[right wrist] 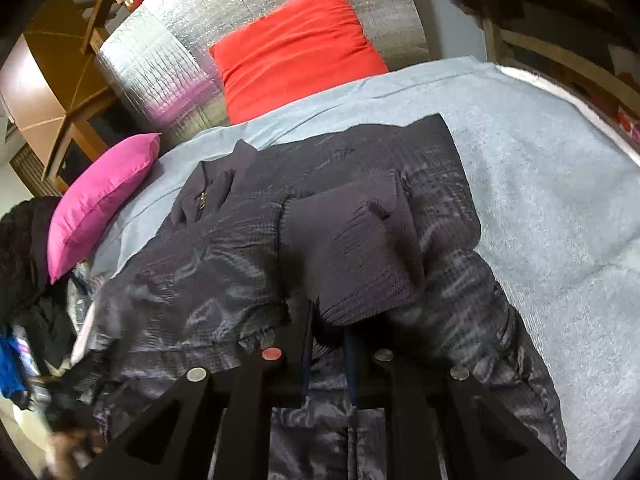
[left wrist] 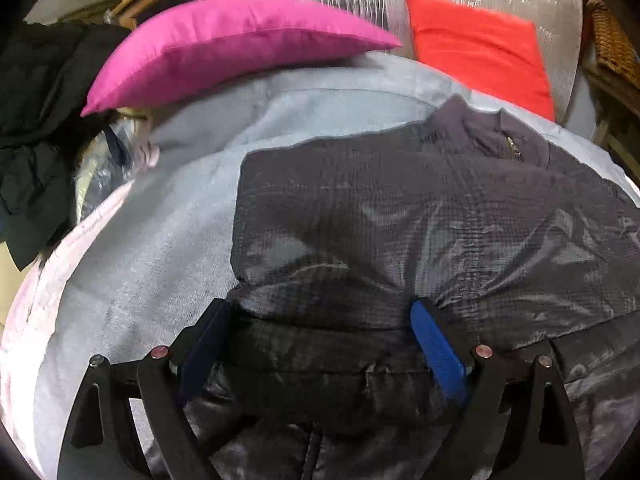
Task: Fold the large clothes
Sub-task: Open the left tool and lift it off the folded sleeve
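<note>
One dark quilted jacket (left wrist: 420, 216) is spread on the grey blanket (left wrist: 168, 240); two cushions, pink (left wrist: 224, 44) and red (left wrist: 476, 48), are seen beyond its collar. The left gripper (left wrist: 320, 312) is held wide above its hem, while the right gripper (right wrist: 328, 332) is pinched on a sleeve cuff (right wrist: 352, 256) folded over the jacket.

Open blanket (right wrist: 560, 208) lies bare to the right of the jacket (right wrist: 280, 240); the far edge is blocked by a red cushion (right wrist: 296, 52) and pink cushion (right wrist: 100, 204), the left by heaped clothes (left wrist: 36, 120)

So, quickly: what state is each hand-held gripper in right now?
Left hand-held gripper: open over the dark jacket.
Right hand-held gripper: shut on the jacket's sleeve.
</note>
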`<state>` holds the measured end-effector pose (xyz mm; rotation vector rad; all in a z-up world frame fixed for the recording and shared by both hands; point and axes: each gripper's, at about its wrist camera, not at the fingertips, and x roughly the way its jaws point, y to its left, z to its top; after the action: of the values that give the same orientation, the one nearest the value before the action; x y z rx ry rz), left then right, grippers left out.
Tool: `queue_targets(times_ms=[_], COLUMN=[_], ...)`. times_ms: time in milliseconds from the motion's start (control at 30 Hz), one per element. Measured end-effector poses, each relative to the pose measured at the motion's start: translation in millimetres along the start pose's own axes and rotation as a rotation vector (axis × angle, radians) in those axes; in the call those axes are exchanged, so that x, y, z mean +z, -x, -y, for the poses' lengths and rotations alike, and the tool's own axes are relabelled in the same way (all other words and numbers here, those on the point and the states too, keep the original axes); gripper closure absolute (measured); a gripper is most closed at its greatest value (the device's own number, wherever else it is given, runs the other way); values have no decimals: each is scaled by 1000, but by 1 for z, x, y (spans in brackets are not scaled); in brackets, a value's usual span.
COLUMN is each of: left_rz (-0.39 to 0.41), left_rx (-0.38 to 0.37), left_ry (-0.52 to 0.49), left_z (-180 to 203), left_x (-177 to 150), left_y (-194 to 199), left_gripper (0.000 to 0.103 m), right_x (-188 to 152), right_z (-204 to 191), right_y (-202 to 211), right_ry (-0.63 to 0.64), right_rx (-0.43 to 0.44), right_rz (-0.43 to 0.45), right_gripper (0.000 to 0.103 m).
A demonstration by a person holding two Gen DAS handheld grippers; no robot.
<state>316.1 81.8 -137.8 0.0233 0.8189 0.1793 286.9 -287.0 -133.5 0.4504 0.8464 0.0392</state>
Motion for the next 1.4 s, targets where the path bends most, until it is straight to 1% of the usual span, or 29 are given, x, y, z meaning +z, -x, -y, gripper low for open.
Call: queue_targets(times_ms=[33, 67, 100, 133, 233, 300, 333, 367, 400, 433, 467, 500, 567, 633, 667, 733, 767, 800, 833, 933, 1067, 1167, 1200, 1233, 1267, 1300, 1333, 1400], left_rz=[2, -1, -7, -12, -18, -12, 13, 50, 85, 126, 135, 131, 97, 72, 53, -38, -50, -35, -28, -35, -27, 74, 100, 97, 73, 5, -53, -24], left_rx=[1, -6, -14, -17, -18, 1, 13, 13, 9, -5, -17, -42, -77, -70, -66, -64, -74, -80, -76, -65, -80, -77, -63, -50, -48, -55, -80, -91], left_ry=[3, 9, 17, 28, 44, 35, 31, 33, 36, 31, 23, 5, -32, -57, -65, -79, -71, -59, -61, -76, -73, -76, -83, -87, -87, -89, -86, -78], left_z=[-1, -2, -5, -7, -10, -10, -10, -6, -5, 1, 5, 14, 32, 46, 49, 56, 56, 54, 55, 59, 53, 44, 43, 42, 42, 42, 41, 37], left_x=[0, 0, 0, -1, 0, 4, 8, 10, 13, 19, 22, 27, 29, 25, 22, 10, 6, 2, 1, 1, 5, 6, 4, 2, 2, -2, -6, -3], left_y=[1, 1, 0, -2, 0, 7, 18, 30, 40, 53, 58, 60, 53, 41, 33, 6, 2, -1, 0, 1, 14, 42, 48, 46, 41, 27, 15, 23], left_gripper=[10, 9, 8, 5, 4, 4, 4, 4, 4, 4, 4, 4, 4, 4, 4, 4, 3, 1, 1, 1, 1, 1, 1, 1, 1, 1, 1, 1], right_x=[-1, -1, -1, -1, 2, 7, 10, 13, 16, 17, 19, 21, 24, 26, 26, 23, 20, 18, 17, 16, 18, 15, 13, 10, 7, 5, 3, 3], right_z=[2, 3, 5, 6, 10, 7, 1, -9, -20, -28, -38, -49, -59, -62, -60, -51, -44, -39, -38, -42, -54, -69, -71, -73, -71, -67, -60, -60], right_y=[3, 6, 12, 16, 40, 56, 63, 66, 65, 62, 57, 48, 30, 8, -5, -32, -38, -36, -35, -36, -23, -4, 0, 0, -5, -14, -27, -21], right_ry=[0, 6, 19, 29, 12, -9, -7, 8, 31, 47, 66, 85, 94, 93, 88, 75, 75, 81, 84, 114, 118, 170, 184, 202, 208, 199, 176, 180], right_rx=[5, 7, -1, -12, -58, -42, -19, 12, 51, 84, 128, 161, 178, 202, 186, 134, 109, 120, 125, 98, 56, 88, 87, 79, 64, 48, 27, 34], right_rz=[-9, -25, -31, -28, 13, 65, 92, 110, 117, 118, 120, 113, 80, 38, 12, -59, -64, -45, -44, -56, -51, 6, 19, 25, 8, -27, -74, -57], right_gripper=[85, 82, 79, 78, 77, 76, 74, 63, 35, 23, 17, 17, 17, 17, 18, 19, 20, 20, 20, 20, 20, 19, 19, 19, 19, 19, 19, 19])
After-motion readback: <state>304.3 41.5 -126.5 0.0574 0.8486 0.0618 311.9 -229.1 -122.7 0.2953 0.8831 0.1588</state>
